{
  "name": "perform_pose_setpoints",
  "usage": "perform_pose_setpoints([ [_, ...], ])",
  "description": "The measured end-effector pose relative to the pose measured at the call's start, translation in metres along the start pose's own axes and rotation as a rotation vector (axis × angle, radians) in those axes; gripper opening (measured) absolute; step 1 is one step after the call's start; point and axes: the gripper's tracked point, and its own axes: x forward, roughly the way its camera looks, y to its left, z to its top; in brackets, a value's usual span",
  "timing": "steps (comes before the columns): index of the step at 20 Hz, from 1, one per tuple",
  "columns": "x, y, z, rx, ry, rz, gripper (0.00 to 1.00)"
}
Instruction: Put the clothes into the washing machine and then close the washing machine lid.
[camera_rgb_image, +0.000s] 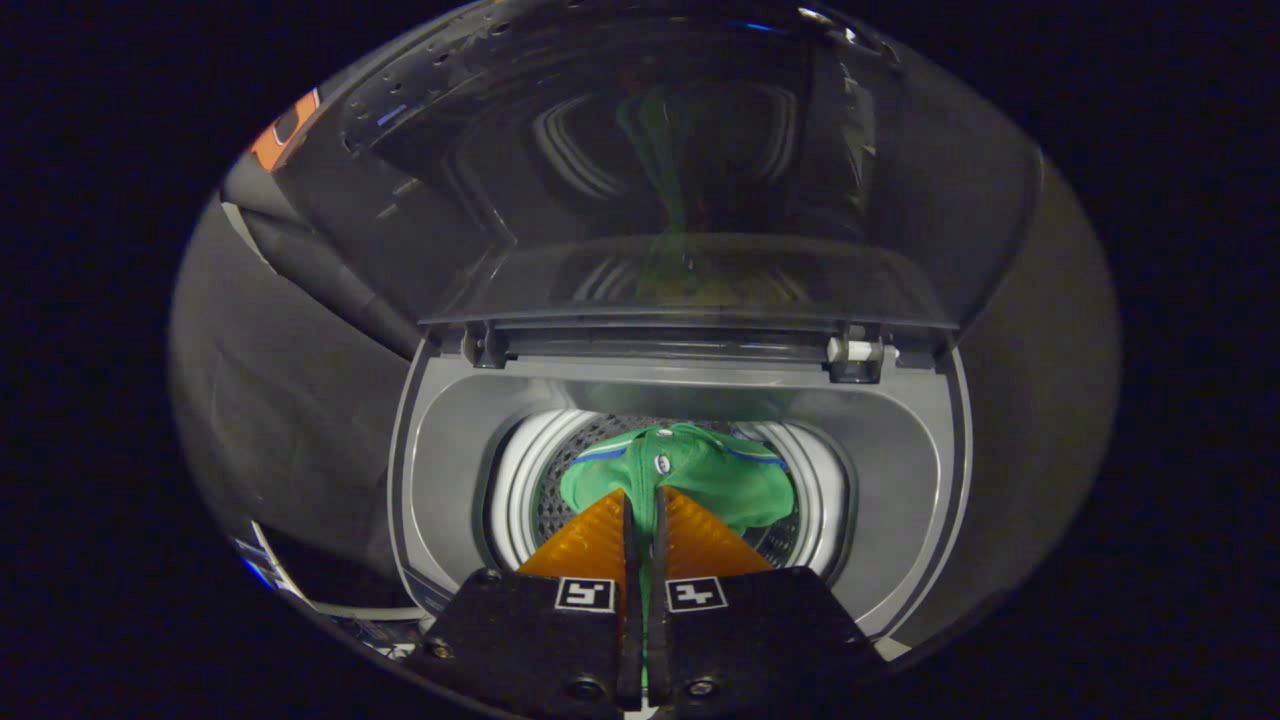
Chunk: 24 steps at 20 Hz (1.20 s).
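Observation:
A green garment (705, 475) with blue-and-white trim hangs over the mouth of the washing machine's drum (515, 495). My gripper (643, 492) is above the drum opening, pointing down into it. Its two fingers are pressed together on a fold of the garment, and a strip of green shows in the narrow gap between them. The rest of the cloth spreads out just beyond the fingertips, covering part of the perforated drum wall. The machine's see-through lid (680, 180) stands open and upright behind the opening, with a faint green reflection in it.
The grey top rim of the washing machine (450, 450) surrounds the drum. Lid hinges (855, 355) sit along the back edge of the opening. Dark booth cloth (290, 400) hangs to the left and right of the machine.

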Motion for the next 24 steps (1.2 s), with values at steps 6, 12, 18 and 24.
perform_pose_setpoints([
  [6,0.000,-0.008,0.002,-0.083,-0.009,-0.050,0.69],
  [12,-0.021,0.001,0.012,-0.142,-0.049,-0.032,0.98],
  [18,-0.085,0.032,0.034,-0.167,-0.136,0.064,0.98],
  [24,-0.176,0.072,0.093,-0.179,-0.304,0.184,0.98],
])
